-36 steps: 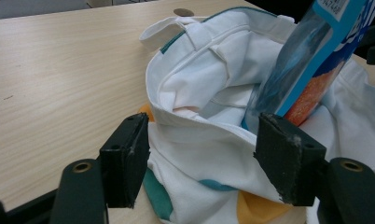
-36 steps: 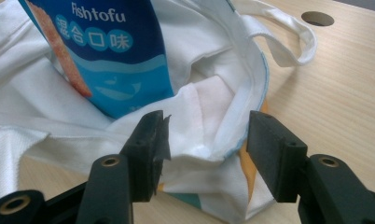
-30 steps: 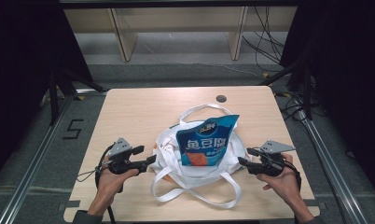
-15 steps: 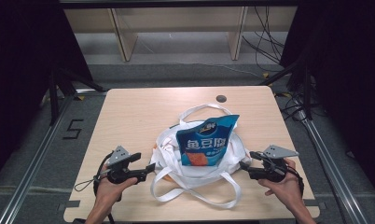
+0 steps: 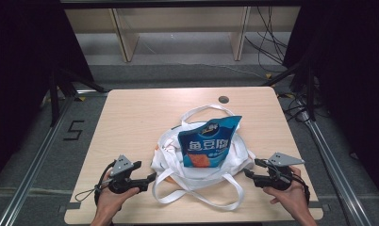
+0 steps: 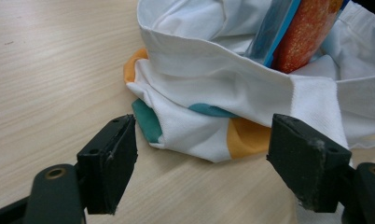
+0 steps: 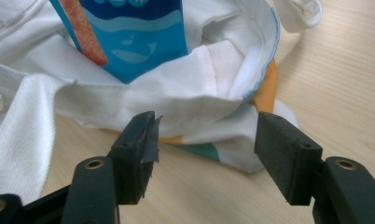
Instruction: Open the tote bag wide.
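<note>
Now the counter [image 5: 131, 117] carries a white tote bag [image 5: 197, 167] near its front middle, crumpled, with a blue snack packet [image 5: 209, 143] standing upright in its mouth; neither has shifted since a second ago. The left tongs [image 5: 152, 178] have drawn back from the bag's left edge, toward the person and slightly lower, and their jaws have just been opening, with nothing pressed between them. The right tongs [image 5: 248, 173] gape at the bag's right edge, gripping nothing, roughly where they were.

Left gripper [image 6: 202, 172] jaws spread, just widened; crumpled white cloth tote bag [image 6: 213, 88] ahead on pale wooden table [image 6: 50, 70], untouched; blue-orange snack packet [image 6: 302, 28] inside.
</note>
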Action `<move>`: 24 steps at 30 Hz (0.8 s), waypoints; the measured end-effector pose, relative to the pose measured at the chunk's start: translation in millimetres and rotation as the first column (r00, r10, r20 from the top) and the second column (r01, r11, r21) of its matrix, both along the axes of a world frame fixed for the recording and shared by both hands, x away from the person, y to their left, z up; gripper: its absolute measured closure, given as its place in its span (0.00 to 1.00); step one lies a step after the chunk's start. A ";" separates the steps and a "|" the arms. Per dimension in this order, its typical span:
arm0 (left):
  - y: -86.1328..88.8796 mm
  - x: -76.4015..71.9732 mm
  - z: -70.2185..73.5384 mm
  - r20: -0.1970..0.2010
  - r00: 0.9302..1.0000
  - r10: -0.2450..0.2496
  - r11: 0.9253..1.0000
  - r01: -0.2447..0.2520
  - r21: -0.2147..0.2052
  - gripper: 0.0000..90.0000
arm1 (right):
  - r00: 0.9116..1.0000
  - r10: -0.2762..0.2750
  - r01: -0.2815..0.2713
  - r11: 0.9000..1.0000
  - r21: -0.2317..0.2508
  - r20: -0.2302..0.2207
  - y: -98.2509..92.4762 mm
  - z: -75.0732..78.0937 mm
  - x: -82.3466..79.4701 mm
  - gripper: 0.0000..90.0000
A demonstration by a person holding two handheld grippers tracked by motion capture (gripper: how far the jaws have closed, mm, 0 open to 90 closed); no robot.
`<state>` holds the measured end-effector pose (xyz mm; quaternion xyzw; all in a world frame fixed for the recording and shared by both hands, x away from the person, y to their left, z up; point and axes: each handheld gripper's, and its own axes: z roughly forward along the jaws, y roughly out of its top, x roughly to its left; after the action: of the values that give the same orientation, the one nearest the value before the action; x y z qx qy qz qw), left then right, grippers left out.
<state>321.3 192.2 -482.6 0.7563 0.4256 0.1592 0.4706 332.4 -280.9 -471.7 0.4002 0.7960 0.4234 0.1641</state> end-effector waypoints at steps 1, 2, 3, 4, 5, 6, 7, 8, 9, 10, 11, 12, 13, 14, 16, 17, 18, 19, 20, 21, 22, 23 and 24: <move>0.4 -0.6 -0.7 0.003 1.000 -0.008 1.000 0.008 0.007 0.26 | 1.000 0.002 -0.002 1.000 0.001 0.005 -0.4 -1.2 -0.6 0.44; -0.1 -2.5 -1.1 0.003 1.000 -0.007 1.000 0.007 0.015 0.26 | 1.000 -0.003 0.003 1.000 0.000 -0.006 -0.8 -1.3 -2.1 0.44; -0.3 -3.1 -1.7 0.002 1.000 -0.009 1.000 0.009 0.015 0.26 | 1.000 0.000 0.000 1.000 -0.005 -0.008 -2.2 -1.0 -3.0 0.44; -0.4 -4.0 -2.2 0.003 1.000 -0.012 1.000 0.012 0.021 0.26 | 1.000 -0.001 0.001 1.000 -0.004 -0.007 -2.3 -1.6 -3.7 0.44; -0.4 -4.4 -3.0 0.001 1.000 -0.015 1.000 0.015 0.023 0.26 | 1.000 -0.001 0.001 1.000 -0.011 0.009 -3.1 -2.3 -3.8 0.44; -0.7 -5.3 -3.6 0.000 1.000 -0.010 1.000 0.010 0.023 0.26 | 1.000 -0.006 0.006 1.000 -0.002 0.004 -3.0 -2.7 -5.0 0.44; 0.1 -5.9 -3.9 0.001 1.000 -0.015 0.999 0.015 0.028 0.26 | 1.000 0.006 -0.006 1.000 -0.004 0.005 -3.7 -3.5 -5.1 0.44; -0.6 -7.8 -4.1 0.003 1.000 0.001 1.000 -0.001 0.023 0.26 | 1.000 -0.006 0.006 1.000 -0.005 -0.010 -3.9 -3.2 -7.2 0.43; 0.2 -8.8 -4.1 0.006 1.000 -0.007 1.000 0.007 0.031 0.26 | 1.000 -0.002 0.002 1.000 -0.007 -0.005 -4.5 -4.2 -8.0 0.43; -0.2 -10.5 -4.5 0.006 1.000 -0.003 1.000 0.003 0.024 0.26 | 1.000 0.009 -0.009 1.000 -0.014 -0.005 -5.3 -4.9 -8.5 0.43; 0.4 -12.2 -4.6 0.008 1.000 -0.004 1.000 0.004 0.029 0.26 | 1.000 0.008 -0.008 1.000 -0.009 -0.016 -5.3 -5.7 -9.9 0.43; 0.8 -14.3 -4.5 0.009 1.000 -0.002 0.999 0.001 0.033 0.26 | 1.000 0.007 -0.007 1.000 -0.016 0.001 -6.4 -6.9 -10.1 0.43; 1.0 -15.9 -4.8 0.011 1.000 0.000 0.999 0.000 0.035 0.26 | 1.000 0.005 -0.005 1.000 0.002 -0.029 -5.8 -7.4 -11.9 0.43; 0.9 -17.5 -5.1 0.014 1.000 0.000 0.999 -0.001 0.035 0.26 | 1.000 0.011 -0.011 1.000 -0.022 -0.003 -7.9 -7.2 -11.8 0.43; 3.1 -19.3 -5.9 0.013 1.000 -0.003 0.999 0.002 0.050 0.26 | 1.000 0.006 -0.006 1.000 -0.010 -0.015 -8.0 -7.3 -15.0 0.43; 3.7 -21.1 -6.0 0.010 1.000 0.003 0.999 -0.003 0.051 0.26 | 1.000 0.011 -0.011 1.000 0.004 -0.018 -8.0 -7.8 -15.7 0.43; 4.6 -22.6 -6.6 0.010 1.000 -0.002 0.999 0.001 0.049 0.26 | 1.000 0.017 -0.017 1.000 -0.006 -0.012 -8.7 -8.1 -16.2 0.42; 4.7 -24.3 -6.8 0.009 1.000 0.000 0.999 0.000 0.051 0.26 | 0.999 0.020 -0.021 1.000 -0.014 -0.027 -9.3 -7.9 -17.9 0.42; 4.7 -26.0 -7.4 0.012 1.000 -0.002 0.999 0.001 0.051 0.26 | 0.999 -0.001 0.001 1.000 -0.010 -0.046 -8.6 -7.7 -20.8 0.42; 5.0 -28.4 -7.3 0.011 1.000 -0.004 0.998 0.003 0.058 0.26 | 1.000 0.023 -0.023 1.000 -0.017 -0.021 -10.3 -9.0 -19.6 0.42; 4.9 -30.3 -8.1 0.010 1.000 -0.009 0.999 0.009 0.054 0.26 | 1.000 0.016 -0.016 1.000 -0.023 -0.019 -10.2 -9.5 -21.5 0.42; 4.2 -33.0 -8.4 0.008 1.000 -0.005 0.999 0.005 0.049 0.26 | 0.999 0.012 -0.013 1.000 -0.019 -0.042 -9.7 -9.8 -24.2 0.41; 4.0 -35.5 -8.7 0.009 1.000 -0.007 0.998 0.006 0.056 0.26 | 0.999 0.018 -0.019 1.000 -0.015 -0.039 -9.8 -10.8 -25.2 0.41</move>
<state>285.8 196.2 -491.2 0.7698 0.4163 0.1733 0.4517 307.2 -290.7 -482.5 0.3999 0.8059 0.4110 0.1476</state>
